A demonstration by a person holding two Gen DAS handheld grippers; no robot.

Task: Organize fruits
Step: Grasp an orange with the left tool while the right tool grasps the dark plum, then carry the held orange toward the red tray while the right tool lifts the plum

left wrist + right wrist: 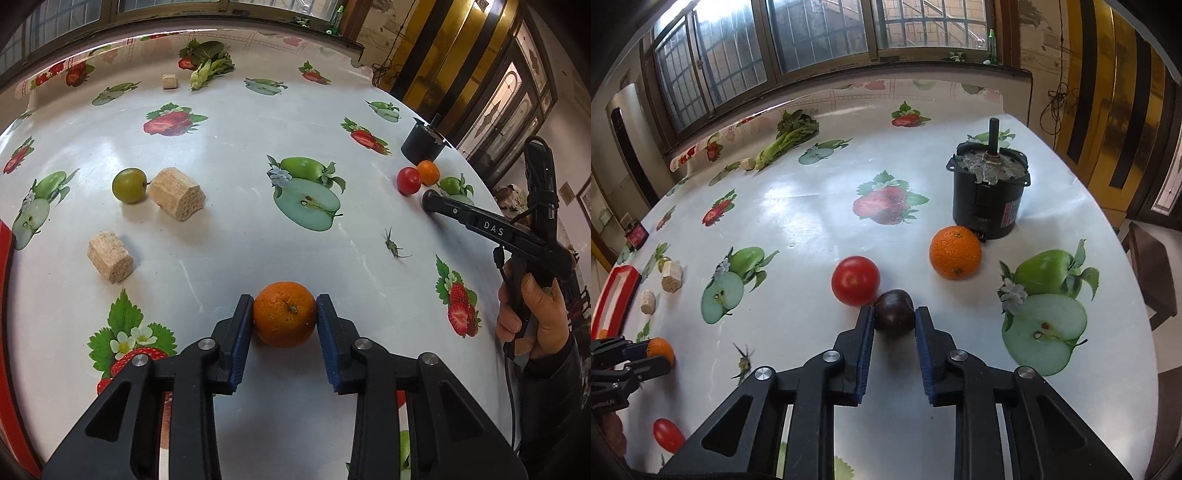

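Observation:
An orange mandarin [284, 314] rests on the fruit-print tablecloth, and my left gripper [284, 308] is shut on it, blue pads pressed against both sides. A dark purple plum [894, 314] sits between the pads of my right gripper [894, 315], which is shut on it. Just behind the plum lies a red tomato [855, 280], touching or nearly touching it. A second orange [955, 252] lies farther right. A green plum [129, 185] lies at the far left. In the right wrist view, the left gripper [646, 354] shows at the lower left with its mandarin [663, 350].
A black motor [991, 195] stands behind the second orange. Wood chunks [177, 197] [110, 256] lie to the left, one touching the green plum. Leafy greens [788, 140] lie at the back. A red tray rim [613, 299] is at the left edge, a small red tomato [668, 435] nearby.

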